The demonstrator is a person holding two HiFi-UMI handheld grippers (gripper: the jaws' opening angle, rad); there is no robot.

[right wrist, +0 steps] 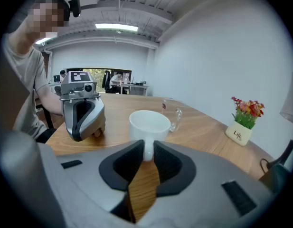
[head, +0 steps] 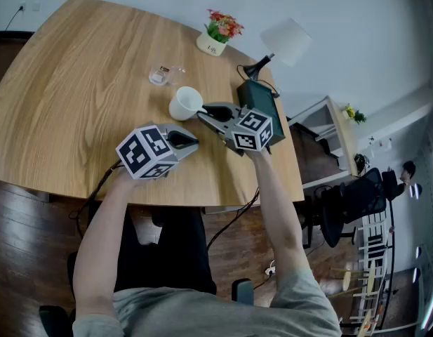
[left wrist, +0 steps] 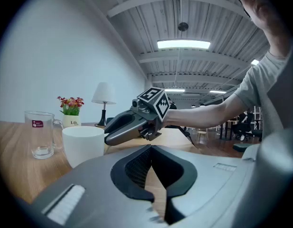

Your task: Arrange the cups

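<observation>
Looking down from the head view: 2 cups on the round light-wood table (head: 76, 83), a white ceramic mug (head: 184, 102) and, just beyond it and apart, a clear glass handled mug (head: 160, 74). Here the right gripper (head: 204, 111) meets the white mug's side, while the left gripper (head: 193, 142) rests nearby.

Left gripper view: jaws together, empty, parked clear of the work.

Right gripper view: jaws narrow, clamped on the white mug's handle (right wrist: 147, 151), likely to shift it beside the glass one.
</observation>
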